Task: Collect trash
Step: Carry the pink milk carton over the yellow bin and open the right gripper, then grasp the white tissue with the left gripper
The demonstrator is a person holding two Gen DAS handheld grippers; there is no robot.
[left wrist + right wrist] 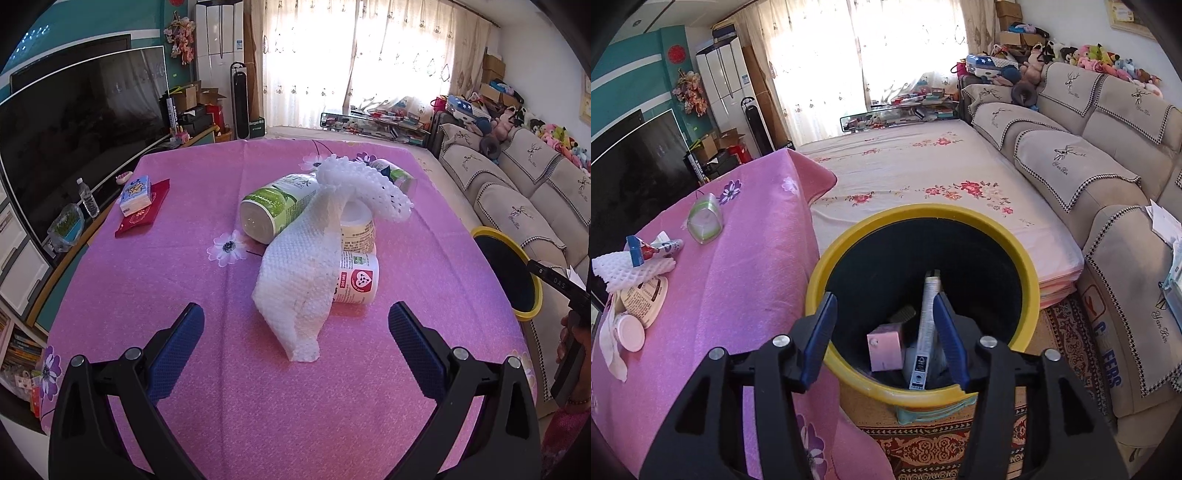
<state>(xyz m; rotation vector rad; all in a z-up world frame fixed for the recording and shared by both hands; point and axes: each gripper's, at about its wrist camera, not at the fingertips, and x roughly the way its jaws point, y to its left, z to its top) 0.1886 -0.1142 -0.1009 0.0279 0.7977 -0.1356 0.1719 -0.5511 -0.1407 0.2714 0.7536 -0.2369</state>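
Trash sits in a heap on the pink surface (147, 280) at the frame's middle, a white paper towel (303, 273) over bottles, before the left hand-held gripper (295, 325), wide open and empty, while the right hand-held gripper (884, 332) hangs partly open over the yellow bin (1027, 258), a flat white box (925, 332) loose between its jaws.

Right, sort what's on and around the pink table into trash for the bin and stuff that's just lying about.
Belongs to the job:
- white foam wrap
- green-label can
- white pill bottle
- yellow-rimmed bin, already holding a pink box and a flat carton

Probably just lying about:
- tissue pack
- red envelope
- water bottle
- sofa
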